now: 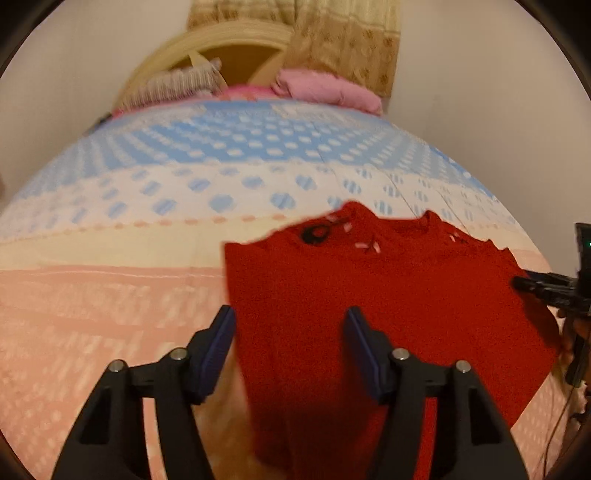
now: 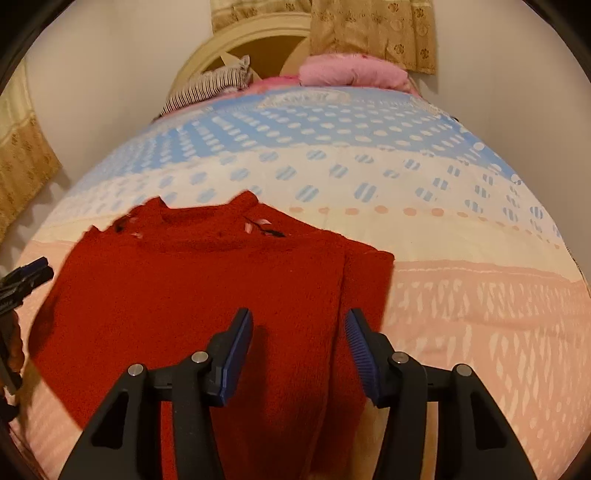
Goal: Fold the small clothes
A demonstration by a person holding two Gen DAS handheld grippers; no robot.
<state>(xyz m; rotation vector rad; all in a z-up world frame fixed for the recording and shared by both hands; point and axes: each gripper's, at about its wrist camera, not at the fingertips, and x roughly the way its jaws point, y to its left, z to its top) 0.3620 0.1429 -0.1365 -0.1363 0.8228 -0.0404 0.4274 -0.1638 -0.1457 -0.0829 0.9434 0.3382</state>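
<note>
We see a small red sweater lying flat on the bed, neck end pointing toward the headboard and its lower part toward us, on the pink band of the patterned bedspread with the collar reaching the cream band. The sweater's left and right sides appear folded inward, giving straight side edges; a fold line runs down its right side in the right wrist view. Our left gripper sits over the sweater's left edge: the jaws stand apart, one pad over the bedspread just outside the edge, the other over the red cloth, with the cloth between them but not pinched. Our right gripper is over the sweater's right side, jaws likewise apart, both pads above red cloth on either side of the fold line, not clamping it. Each gripper shows at the margin of the other's view. Pink pillows and a striped cloth lie at the head of the bed, with tan curtains behind.
</note>
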